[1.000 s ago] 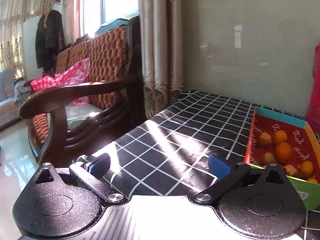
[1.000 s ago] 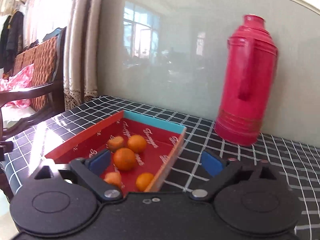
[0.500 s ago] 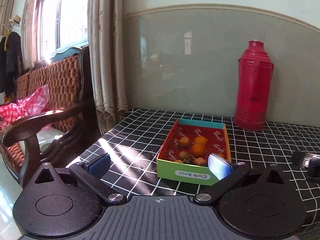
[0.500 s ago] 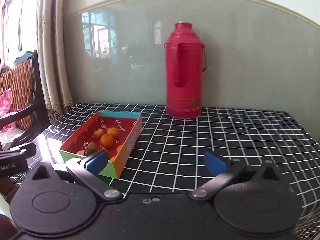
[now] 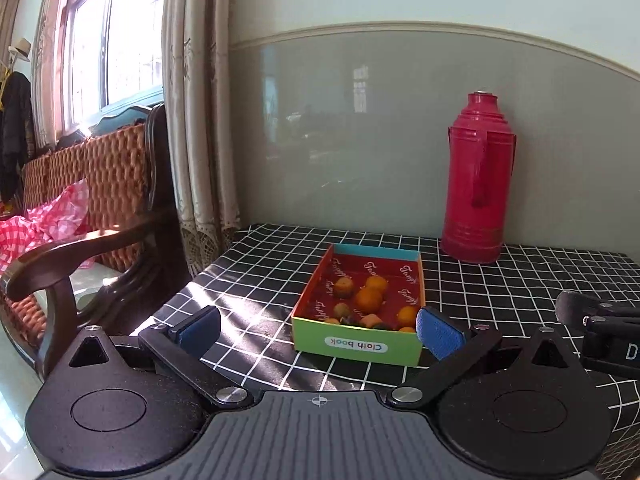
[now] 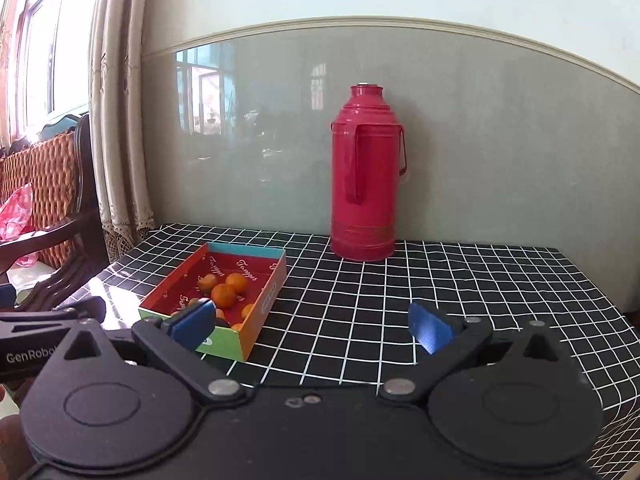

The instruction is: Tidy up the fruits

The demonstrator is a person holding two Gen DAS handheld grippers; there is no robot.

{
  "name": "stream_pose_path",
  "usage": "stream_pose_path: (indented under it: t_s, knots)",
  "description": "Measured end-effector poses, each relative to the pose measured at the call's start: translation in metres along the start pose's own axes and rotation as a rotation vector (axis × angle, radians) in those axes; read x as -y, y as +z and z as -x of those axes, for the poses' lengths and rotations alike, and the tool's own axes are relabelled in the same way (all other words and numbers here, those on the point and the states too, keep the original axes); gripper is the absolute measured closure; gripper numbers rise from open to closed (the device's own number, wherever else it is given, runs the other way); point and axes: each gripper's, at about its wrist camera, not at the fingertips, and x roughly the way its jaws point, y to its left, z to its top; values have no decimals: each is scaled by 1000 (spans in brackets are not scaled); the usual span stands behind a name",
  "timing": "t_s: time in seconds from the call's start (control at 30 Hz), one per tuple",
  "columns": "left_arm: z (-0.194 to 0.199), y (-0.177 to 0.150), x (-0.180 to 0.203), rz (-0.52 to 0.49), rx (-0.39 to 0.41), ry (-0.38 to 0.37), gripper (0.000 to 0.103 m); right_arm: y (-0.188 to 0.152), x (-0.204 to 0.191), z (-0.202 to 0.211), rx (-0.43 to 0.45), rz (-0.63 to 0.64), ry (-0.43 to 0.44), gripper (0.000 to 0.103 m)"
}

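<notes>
A shallow cardboard box [image 5: 356, 347] with a red inside, green front and "Cloth book" label sits on the black checked tablecloth [image 5: 256, 280]. Several small orange fruits [image 5: 368, 299] lie in it, with a few darker pieces near the front. It also shows in the right wrist view [image 6: 267, 303], with the fruits [image 6: 224, 294] inside. My left gripper [image 5: 319, 330] is open and empty, held back from the box's front edge. My right gripper [image 6: 310, 325] is open and empty, to the right of the box and short of it.
A tall red thermos [image 5: 476, 184] stands at the back against the grey wall, also in the right wrist view [image 6: 366, 176]. A wooden armchair [image 5: 92, 216] with a pink checked cloth [image 5: 52, 216] stands left of the table, by a curtain [image 5: 196, 120].
Both grippers have pulled back and up from the box. The left view swung right from the armchair to face the box. The box and thermos look smaller and farther away.
</notes>
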Motion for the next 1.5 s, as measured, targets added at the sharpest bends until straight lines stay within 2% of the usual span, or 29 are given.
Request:
stream_pose_path:
  t_s: [1.5]
  knots:
    - [-9, -4, 0, 23, -13, 14, 0, -6, -8, -4, -12, 1, 19, 6]
